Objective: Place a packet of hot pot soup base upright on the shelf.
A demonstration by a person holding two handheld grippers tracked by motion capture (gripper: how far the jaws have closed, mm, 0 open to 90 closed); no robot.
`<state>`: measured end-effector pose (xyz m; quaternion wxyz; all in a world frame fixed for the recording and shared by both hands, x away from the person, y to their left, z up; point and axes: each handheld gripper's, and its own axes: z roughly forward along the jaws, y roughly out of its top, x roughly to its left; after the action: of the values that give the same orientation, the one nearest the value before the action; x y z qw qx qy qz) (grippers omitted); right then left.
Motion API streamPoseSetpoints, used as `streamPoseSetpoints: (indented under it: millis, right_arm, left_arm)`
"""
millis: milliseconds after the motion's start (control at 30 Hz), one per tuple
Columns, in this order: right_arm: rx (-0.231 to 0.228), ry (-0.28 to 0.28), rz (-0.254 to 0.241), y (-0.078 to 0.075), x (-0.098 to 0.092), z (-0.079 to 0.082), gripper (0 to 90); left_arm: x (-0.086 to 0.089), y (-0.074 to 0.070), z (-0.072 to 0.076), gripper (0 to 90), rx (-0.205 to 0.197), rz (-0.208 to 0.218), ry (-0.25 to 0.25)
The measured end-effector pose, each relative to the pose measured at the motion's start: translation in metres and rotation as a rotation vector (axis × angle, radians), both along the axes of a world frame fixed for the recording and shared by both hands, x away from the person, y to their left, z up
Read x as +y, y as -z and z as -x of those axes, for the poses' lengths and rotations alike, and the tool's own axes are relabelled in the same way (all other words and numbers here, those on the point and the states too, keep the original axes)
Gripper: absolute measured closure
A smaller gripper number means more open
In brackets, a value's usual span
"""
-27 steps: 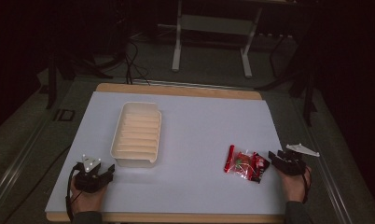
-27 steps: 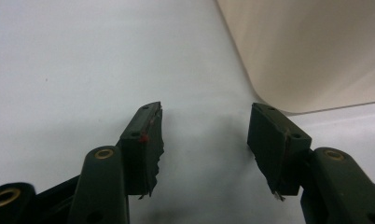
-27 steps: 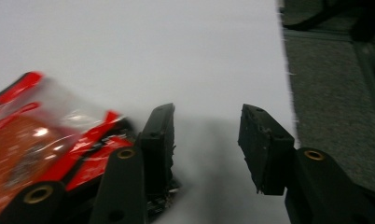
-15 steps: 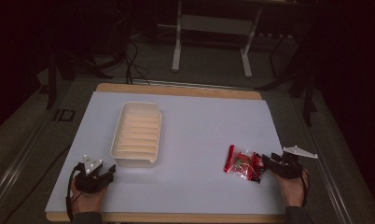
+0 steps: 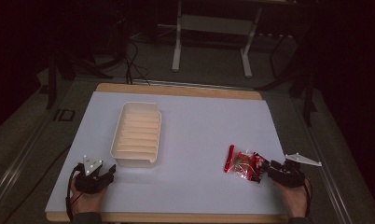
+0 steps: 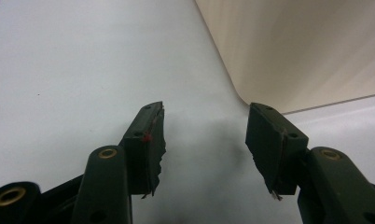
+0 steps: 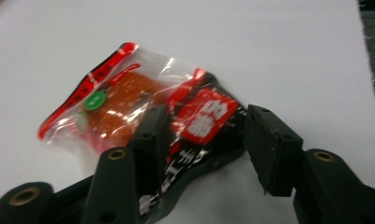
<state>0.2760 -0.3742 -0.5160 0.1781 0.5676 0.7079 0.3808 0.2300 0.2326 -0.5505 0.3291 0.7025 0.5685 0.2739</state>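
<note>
Right gripper view shows the right gripper [image 7: 204, 140] spread wide around the near end of the snack packet [image 7: 143, 121] on the white mat [image 7: 269, 42], not pinching; the left gripper [image 6: 204, 140] gapes empty beside the tray [image 6: 307, 42].

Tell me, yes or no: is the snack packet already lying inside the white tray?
No, the snack packet lies on the white table sheet by the right gripper, well apart from the white tray.

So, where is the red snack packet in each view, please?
High view: snack packet lower right, at the right gripper.
Left gripper view: not in it.
Right gripper view: snack packet centre, its near end between the open jaws.
Shared landmark: white mat.
</note>
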Motion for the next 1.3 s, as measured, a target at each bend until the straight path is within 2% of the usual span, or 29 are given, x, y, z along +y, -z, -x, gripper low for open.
streamPoseSetpoints:
  millis: [200,300,467,733,800,900,967,1133,1300]
  right_arm:
    - [0.039,-0.015,0.004,0.004,0.006,0.004,41.4]
    - [0.078,-0.016,-0.002,0.009,0.009,0.004,36.3]
    - [0.117,-0.013,-0.012,0.018,0.01,0.003,35.7]
    - [0.134,0.017,-0.017,0.017,0.011,0.005,35.4]
    - [0.141,0.02,-0.03,0.017,0.011,0.008,36.1]
    - [0.157,-0.004,-0.07,0.018,0.013,0.009,38.5]
    - [0.154,-0.01,-0.042,0.017,0.018,0.008,37.9]
    - [0.154,-0.008,-0.055,0.018,0.018,0.0,39.4]
    - [0.147,-0.004,-0.074,0.018,0.015,-0.016,40.6]
  left_arm:
    - [0.0,0.0,0.0,45.6,0.0,0.0,-0.007]
    - [0.0,0.0,0.0,45.6,0.0,0.001,-0.007]
    - [0.0,0.0,0.0,45.5,-0.001,-0.004,-0.012]
    - [0.0,0.0,0.0,45.1,-0.003,-0.005,-0.015]
    - [-0.001,0.0,0.0,45.1,-0.004,-0.007,-0.014]
    - [-0.001,0.0,0.001,44.8,-0.008,-0.007,-0.013]
    - [-0.001,0.0,0.001,44.8,-0.011,-0.008,-0.015]
    - [-0.001,0.0,0.001,44.8,-0.014,-0.012,-0.015]
    - [-0.001,0.0,0.001,44.6,-0.014,-0.012,-0.015]
